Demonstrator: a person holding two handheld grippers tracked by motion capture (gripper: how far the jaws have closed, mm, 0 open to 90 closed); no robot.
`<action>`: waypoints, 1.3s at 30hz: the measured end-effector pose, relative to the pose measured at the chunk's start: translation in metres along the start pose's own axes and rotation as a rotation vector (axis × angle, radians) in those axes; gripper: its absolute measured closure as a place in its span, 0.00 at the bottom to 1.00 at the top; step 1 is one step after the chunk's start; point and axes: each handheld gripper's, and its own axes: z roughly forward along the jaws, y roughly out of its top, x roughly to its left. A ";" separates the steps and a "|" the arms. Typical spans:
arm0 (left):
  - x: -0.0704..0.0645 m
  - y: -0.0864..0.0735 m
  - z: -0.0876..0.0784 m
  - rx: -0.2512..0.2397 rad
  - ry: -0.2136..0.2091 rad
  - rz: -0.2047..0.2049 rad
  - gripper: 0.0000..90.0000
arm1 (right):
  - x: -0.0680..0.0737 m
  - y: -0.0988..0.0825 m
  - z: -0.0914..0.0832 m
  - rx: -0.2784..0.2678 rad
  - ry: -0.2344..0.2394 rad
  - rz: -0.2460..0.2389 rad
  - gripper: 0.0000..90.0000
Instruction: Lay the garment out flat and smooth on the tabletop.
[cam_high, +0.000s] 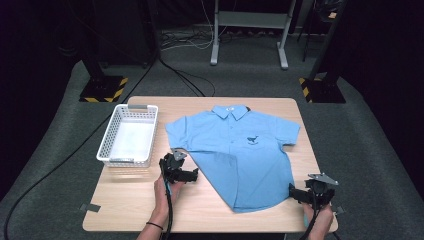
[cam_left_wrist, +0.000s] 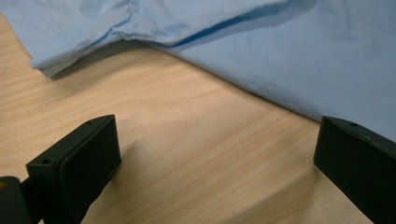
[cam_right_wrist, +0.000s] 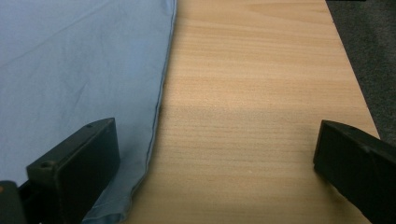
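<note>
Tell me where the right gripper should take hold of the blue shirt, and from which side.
Probably the hem corner of the blue shirt nearest the right gripper, coming in low from the table's right edge. The shirt lies flat, so only its thin edge gives the open jaws something to slide around.

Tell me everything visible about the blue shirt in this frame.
The blue shirt is a light blue, short-sleeved, collared garment of thin woven cloth, with a small dark animal emblem on its chest. It lies flat, front up and spread open on the wooden table, collar toward the far edge, body angled a little, hem near the person's side. Both sleeves are spread out. The left gripper sits open beside its side edge, apart from it; the right gripper is open at the hem corner, one jaw over the cloth.
</note>
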 end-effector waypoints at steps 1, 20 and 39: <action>-0.001 0.002 -0.002 -0.009 0.000 -0.004 0.01 | 0.000 0.000 0.000 -0.001 -0.003 0.001 0.00; -0.081 0.079 0.037 0.023 -0.212 0.101 0.00 | 0.000 0.000 0.000 -0.003 -0.007 0.000 0.00; -0.105 0.079 0.073 0.096 -0.134 0.165 0.37 | 0.000 0.000 0.000 -0.002 -0.009 0.005 0.00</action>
